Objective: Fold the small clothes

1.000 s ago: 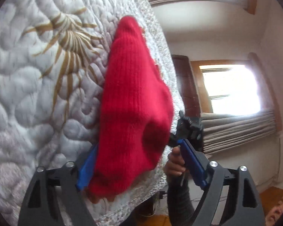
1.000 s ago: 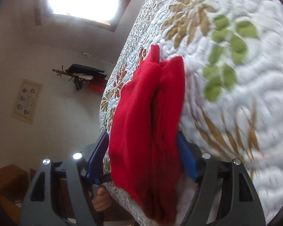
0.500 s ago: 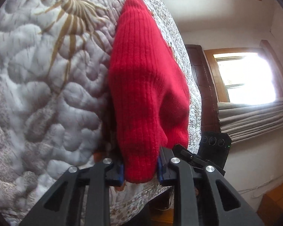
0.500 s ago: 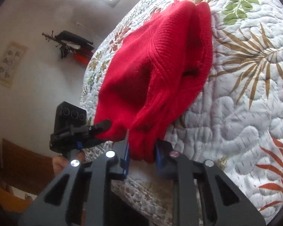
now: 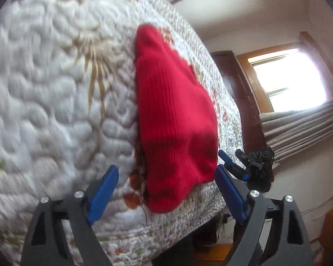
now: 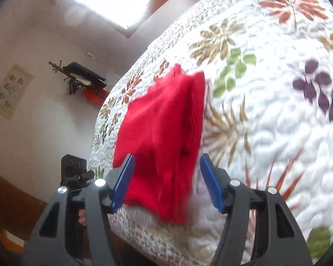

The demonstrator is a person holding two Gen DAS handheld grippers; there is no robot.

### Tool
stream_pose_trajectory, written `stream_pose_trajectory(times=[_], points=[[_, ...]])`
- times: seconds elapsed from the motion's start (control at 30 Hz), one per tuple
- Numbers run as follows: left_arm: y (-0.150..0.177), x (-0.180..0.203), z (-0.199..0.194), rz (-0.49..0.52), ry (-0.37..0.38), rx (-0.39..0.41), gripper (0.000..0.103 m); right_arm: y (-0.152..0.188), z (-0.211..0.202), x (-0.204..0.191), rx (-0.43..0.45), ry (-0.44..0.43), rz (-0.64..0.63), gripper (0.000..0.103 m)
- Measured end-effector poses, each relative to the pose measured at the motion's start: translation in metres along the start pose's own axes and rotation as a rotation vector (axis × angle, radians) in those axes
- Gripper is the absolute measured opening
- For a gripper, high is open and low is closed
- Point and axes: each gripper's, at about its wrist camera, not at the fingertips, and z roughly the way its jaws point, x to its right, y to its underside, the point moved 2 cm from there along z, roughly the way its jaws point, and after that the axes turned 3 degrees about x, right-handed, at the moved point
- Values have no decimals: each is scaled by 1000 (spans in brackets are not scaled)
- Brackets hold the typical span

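Observation:
A small red knitted garment point(image 5: 173, 119) lies folded on the quilted floral bedspread point(image 5: 55, 93), close to the bed's near edge. My left gripper point(image 5: 166, 190) is open, its blue pads apart on either side of the garment's near end, not gripping it. In the right wrist view the same red garment point(image 6: 164, 133) shows stacked layers along its right side. My right gripper point(image 6: 166, 181) is open too, its pads straddling the near edge without touching it. The right gripper point(image 5: 239, 166) appears at the bed's edge in the left wrist view.
The bedspread point(image 6: 266, 110) fills most of both views. A bright window point(image 5: 288, 77) with curtains and a dark wooden door point(image 5: 235, 82) stand beyond the bed. A wall rack point(image 6: 82, 77) holding dark things and a picture point(image 6: 11, 90) hang on the other wall.
Half a second ago both grippers were shut on the garment's near edge. Both have now let go, opened wide and drawn back a little; the garment lies on the bed.

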Motion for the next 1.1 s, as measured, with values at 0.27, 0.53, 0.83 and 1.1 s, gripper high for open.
stream_pose_trajectory(times=[0.27, 0.53, 0.83, 1.1], points=[[-80, -18, 46, -26, -118, 38, 90, -83, 99, -6, -132, 121, -100, 31], [-98, 13, 84, 110, -45, -19, 91, -74, 74, 52, -81, -24, 63, 8], [-102, 5, 87, 84, -65, 21, 91, -77, 58, 60, -37, 5, 106, 66], [-117, 24, 120, 183, -136, -41, 31, -87, 87, 33, -72, 19, -7, 15]])
